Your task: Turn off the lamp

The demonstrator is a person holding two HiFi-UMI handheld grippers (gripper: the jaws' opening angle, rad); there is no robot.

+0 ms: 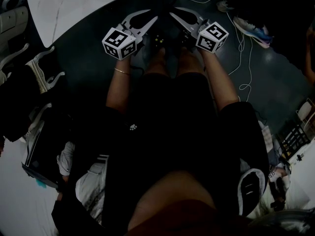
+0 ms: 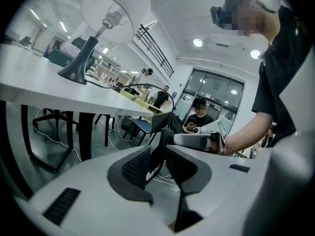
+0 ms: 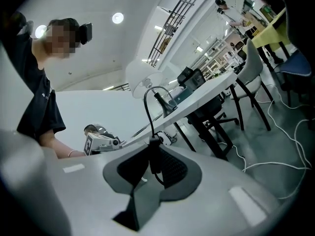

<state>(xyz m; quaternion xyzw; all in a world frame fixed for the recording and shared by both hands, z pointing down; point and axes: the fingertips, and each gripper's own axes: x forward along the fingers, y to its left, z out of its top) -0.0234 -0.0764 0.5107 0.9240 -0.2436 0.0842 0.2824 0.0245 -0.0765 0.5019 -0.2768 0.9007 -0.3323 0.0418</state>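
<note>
The lamp (image 2: 115, 6), with a white shade and a grey cone base (image 2: 78, 65), stands on the white table (image 2: 59, 95). It also shows in the right gripper view as the lamp (image 3: 145, 80). Its black cable (image 2: 142, 87) arcs down off the table to a black inline switch (image 2: 160, 154). My left gripper (image 2: 158, 167) is closed around that switch. My right gripper (image 3: 153, 166) grips the same black switch (image 3: 154, 154) from the opposite side. In the head view the left gripper (image 1: 150, 19) and right gripper (image 1: 175, 14) meet tip to tip over my knees, below the table edge.
Black table legs (image 2: 83, 134) and chairs (image 3: 253, 73) stand close by. White cables (image 3: 275, 159) trail over the floor. A seated person (image 2: 199, 114) faces me in the left gripper view. Shoes (image 1: 251, 31) lie on the floor at the right.
</note>
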